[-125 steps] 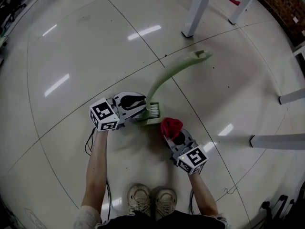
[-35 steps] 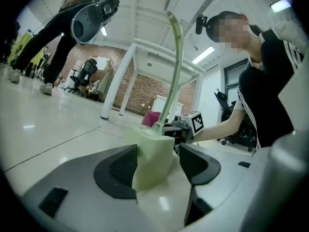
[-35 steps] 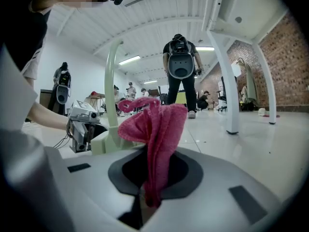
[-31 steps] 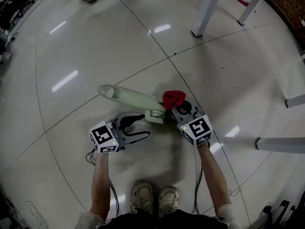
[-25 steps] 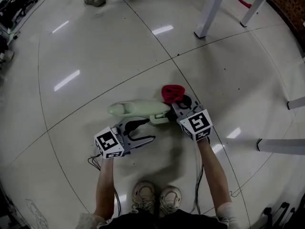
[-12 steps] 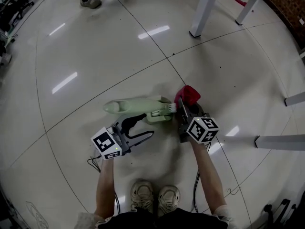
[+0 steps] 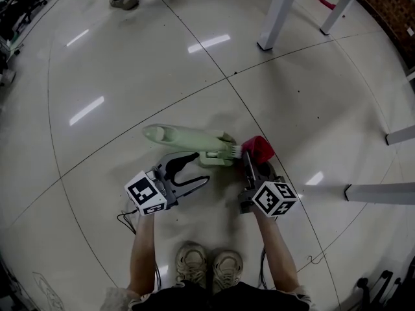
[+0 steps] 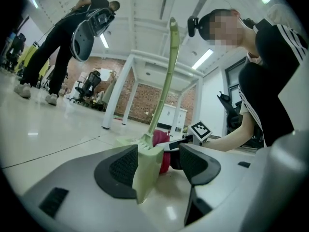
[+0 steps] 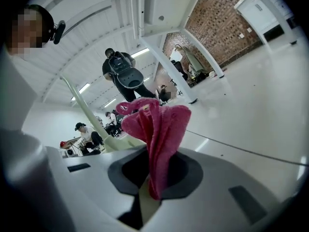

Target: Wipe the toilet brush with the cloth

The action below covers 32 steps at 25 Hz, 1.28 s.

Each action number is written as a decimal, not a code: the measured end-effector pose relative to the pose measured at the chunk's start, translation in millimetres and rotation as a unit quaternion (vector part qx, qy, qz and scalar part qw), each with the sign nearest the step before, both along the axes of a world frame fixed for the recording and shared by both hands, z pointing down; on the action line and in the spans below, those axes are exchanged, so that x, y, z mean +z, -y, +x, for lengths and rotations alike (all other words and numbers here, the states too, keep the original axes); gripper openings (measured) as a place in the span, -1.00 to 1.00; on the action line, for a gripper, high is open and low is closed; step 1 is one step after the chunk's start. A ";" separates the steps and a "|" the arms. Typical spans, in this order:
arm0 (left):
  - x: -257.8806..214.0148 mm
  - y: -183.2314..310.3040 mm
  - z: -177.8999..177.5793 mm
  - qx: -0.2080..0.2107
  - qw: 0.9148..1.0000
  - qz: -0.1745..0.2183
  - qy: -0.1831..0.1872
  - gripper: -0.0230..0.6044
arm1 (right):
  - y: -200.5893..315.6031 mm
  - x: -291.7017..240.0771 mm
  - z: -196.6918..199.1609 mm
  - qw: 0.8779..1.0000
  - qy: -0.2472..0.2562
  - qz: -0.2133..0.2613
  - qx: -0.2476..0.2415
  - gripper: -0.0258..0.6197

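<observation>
Two grippers work low over a glossy, pale tiled floor. The toilet brush is smooth pale green plastic, with a long, curved, tapering handle and a short row of white bristles. It lies just ahead of the left gripper, with its handle running off to that gripper's left. The left gripper's jaws stand apart. A flat green end of the brush sits between them, against one ribbed black pad and clear of the other. The right gripper is clamped tight on the cloth, a red, nubby terry rag bunched into folds. The cloth stands up out of the jaws, and at the gripper's tip it sits just beside the bristles. Compared with half a second ago, the right gripper has drawn back toward the person. The cloth has come with it, from beyond the brush head to beside the bristles. The left gripper and the brush have barely shifted.
</observation>
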<state>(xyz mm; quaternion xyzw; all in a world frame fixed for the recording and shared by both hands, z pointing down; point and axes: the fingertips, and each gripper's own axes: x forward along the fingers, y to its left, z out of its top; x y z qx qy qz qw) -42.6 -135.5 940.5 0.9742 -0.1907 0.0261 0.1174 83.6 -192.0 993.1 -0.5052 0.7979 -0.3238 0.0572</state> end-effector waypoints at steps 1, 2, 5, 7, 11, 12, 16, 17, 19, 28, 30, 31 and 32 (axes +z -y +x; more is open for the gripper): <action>-0.7 -0.1 0.5 -0.001 1.000 0.001 -0.001 -0.07 | -1.8 -0.1 2.5 1.000 -0.004 0.001 0.004 -0.83; -2.5 -0.1 0.9 -0.001 1.000 0.003 -0.002 -0.07 | -2.4 -1.1 4.5 1.000 -0.012 0.005 0.007 -0.83; -11.7 1.0 4.4 0.003 1.000 0.013 -0.012 -0.07 | 1.9 -9.9 17.3 0.999 -0.027 0.023 0.030 -0.83; -13.9 2.1 8.1 0.008 1.000 0.019 -0.009 -0.07 | 3.3 -16.4 32.9 0.998 -0.025 0.025 0.058 -0.83; -13.9 3.1 9.9 0.010 1.000 0.026 -0.001 -0.07 | -20.1 -20.5 34.6 0.997 -0.044 0.023 0.065 -0.83; -13.7 3.4 9.9 0.010 1.000 0.026 0.000 -0.07 | -29.7 -19.3 26.8 0.997 -0.042 0.021 0.059 -0.83; -10.1 2.6 13.4 0.013 1.000 0.023 0.004 -0.07 | -60.6 -5.1 -12.6 0.999 -0.049 0.008 0.015 -0.83; -10.2 2.2 14.0 0.012 1.000 0.021 0.000 -0.07 | -64.5 -1.9 -20.4 0.998 -0.056 0.007 0.005 -0.82; -10.4 1.8 14.9 0.012 1.000 0.020 -0.007 -0.07 | -68.2 -0.5 -32.1 0.998 -0.069 0.011 -0.008 -0.83; -10.3 -3.6 16.0 0.042 0.999 0.031 0.004 -0.07 | -71.2 -6.1 -54.9 0.992 -0.118 0.036 -0.025 -0.82; -11.5 -2.7 14.8 0.039 0.999 0.023 -0.011 -0.07 | -70.1 -6.3 -60.2 0.991 -0.121 0.037 -0.032 -0.83; -12.1 -2.1 14.1 0.037 0.999 0.019 -0.019 -0.07 | -69.5 -6.5 -63.7 0.991 -0.122 0.038 -0.036 -0.83; -12.8 -1.5 13.4 0.036 0.999 0.013 -0.028 -0.07 | -69.1 -6.8 -67.2 0.991 -0.121 0.039 -0.038 -0.83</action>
